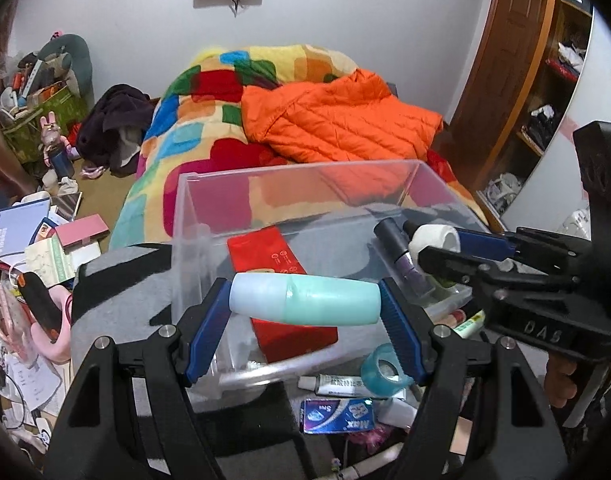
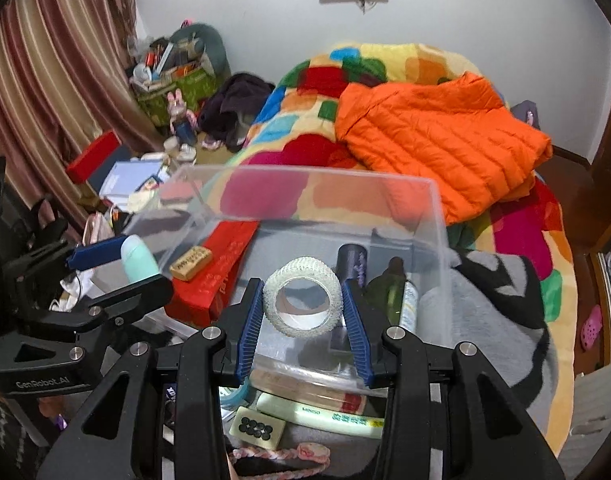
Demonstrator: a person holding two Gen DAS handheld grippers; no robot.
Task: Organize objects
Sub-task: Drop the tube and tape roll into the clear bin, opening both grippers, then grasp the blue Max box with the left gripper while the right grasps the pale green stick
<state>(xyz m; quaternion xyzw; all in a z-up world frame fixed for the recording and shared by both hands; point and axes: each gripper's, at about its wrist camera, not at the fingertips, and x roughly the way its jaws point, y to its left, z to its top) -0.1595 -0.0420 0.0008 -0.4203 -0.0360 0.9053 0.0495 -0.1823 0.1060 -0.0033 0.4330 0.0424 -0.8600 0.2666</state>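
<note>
My left gripper is shut on a mint-green and pale blue bottle, held crosswise above the near wall of a clear plastic box. My right gripper is shut on a white roll of tape and holds it over the same box. The right gripper also shows in the left wrist view, over the box's right side. The left gripper shows in the right wrist view at the box's left. Inside the box lie a red packet, a dark purple tube and a green bottle.
Small items lie before the box: a teal tape roll, a white tube, a blue Max packet, a pale green tube. The box rests on a grey-black blanket on a bed with an orange jacket. Clutter fills the floor at left.
</note>
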